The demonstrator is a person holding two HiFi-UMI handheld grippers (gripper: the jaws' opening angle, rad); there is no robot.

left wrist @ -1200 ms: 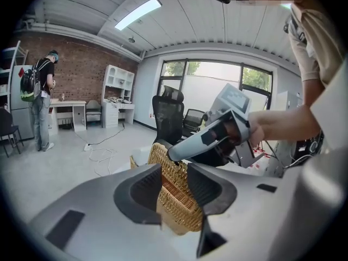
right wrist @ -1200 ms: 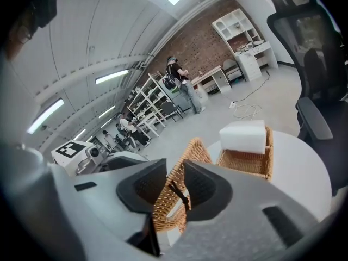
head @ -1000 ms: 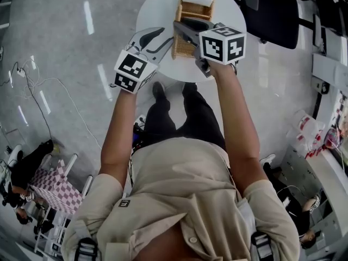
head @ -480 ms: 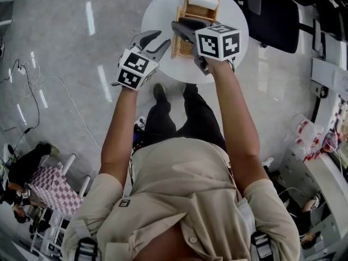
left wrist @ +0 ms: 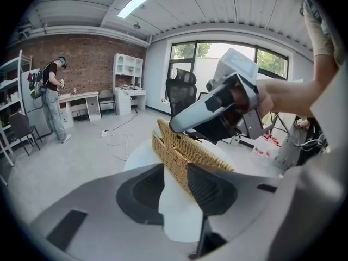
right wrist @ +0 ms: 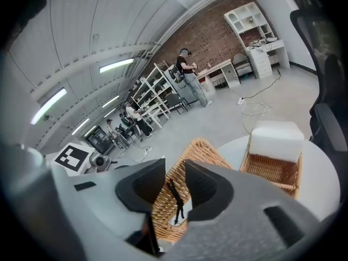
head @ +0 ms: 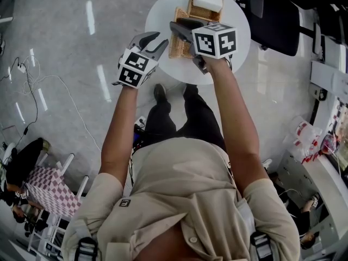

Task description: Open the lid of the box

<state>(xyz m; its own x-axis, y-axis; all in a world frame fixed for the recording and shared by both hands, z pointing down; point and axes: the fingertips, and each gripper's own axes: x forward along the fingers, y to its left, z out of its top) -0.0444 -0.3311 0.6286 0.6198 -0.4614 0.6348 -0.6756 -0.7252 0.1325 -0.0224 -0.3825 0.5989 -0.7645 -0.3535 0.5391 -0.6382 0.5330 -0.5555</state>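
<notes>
Wicker lid [head: 178, 47] tilts at seven o'clock of its box [head: 202, 11], which sits at twelve o'clock on the round table [head: 157, 15]. Right gripper [right wrist: 174, 168] hangs over the lid, jaws apart around a thin black loop [right wrist: 174, 200]. Left gripper [left wrist: 174, 172] at nine o'clock, jaws apart, gripping nothing.

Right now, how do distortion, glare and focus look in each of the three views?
Head view: strong fisheye bend, pale glare streaks on the glossy grey floor, otherwise sharp. Left gripper view: dark round vignette, the windows washed out by daylight, the woven wicker box crisp. Right gripper view: same vignette and bending, evenly lit, no strong glare.
</notes>
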